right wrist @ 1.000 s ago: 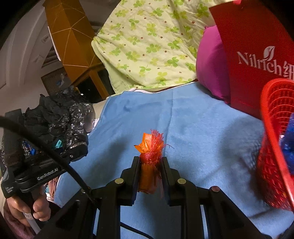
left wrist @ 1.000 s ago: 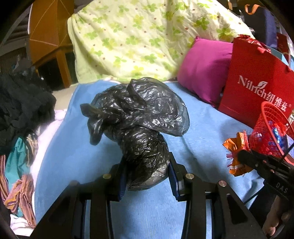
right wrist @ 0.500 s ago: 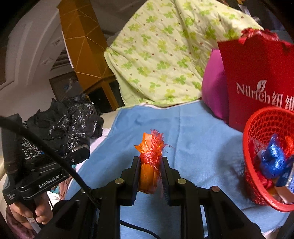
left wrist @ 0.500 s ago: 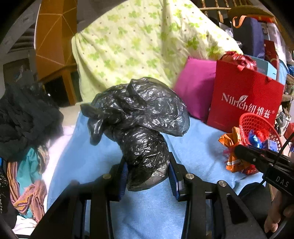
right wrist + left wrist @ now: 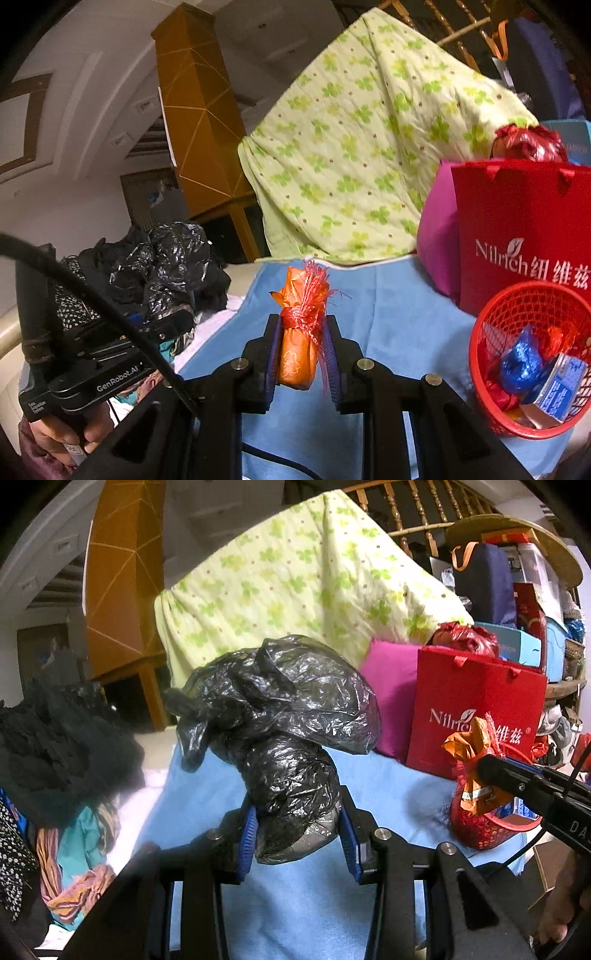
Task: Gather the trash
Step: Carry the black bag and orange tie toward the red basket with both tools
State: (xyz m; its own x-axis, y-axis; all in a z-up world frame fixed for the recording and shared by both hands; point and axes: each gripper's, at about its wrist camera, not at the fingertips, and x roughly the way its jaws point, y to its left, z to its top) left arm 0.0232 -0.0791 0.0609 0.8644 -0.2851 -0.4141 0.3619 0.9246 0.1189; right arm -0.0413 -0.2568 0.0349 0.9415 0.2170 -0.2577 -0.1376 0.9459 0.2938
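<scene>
Crumpled black plastic bag [image 5: 280,738] sits clamped between the blue pads of the left gripper [image 5: 297,834], raised above the light blue cloth surface [image 5: 303,915]. Left of the round red mesh basket [image 5: 532,306], the right gripper [image 5: 301,363] pinches an orange wrapper bundle tied with red netting [image 5: 301,332]. Behind the basket stands a red paper gift bag [image 5: 524,229], with a magenta cushion [image 5: 391,686] beside it.

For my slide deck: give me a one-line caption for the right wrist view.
Right gripper clamps an orange wrapper above the blue sheet, beside a red basket of trash.
</scene>
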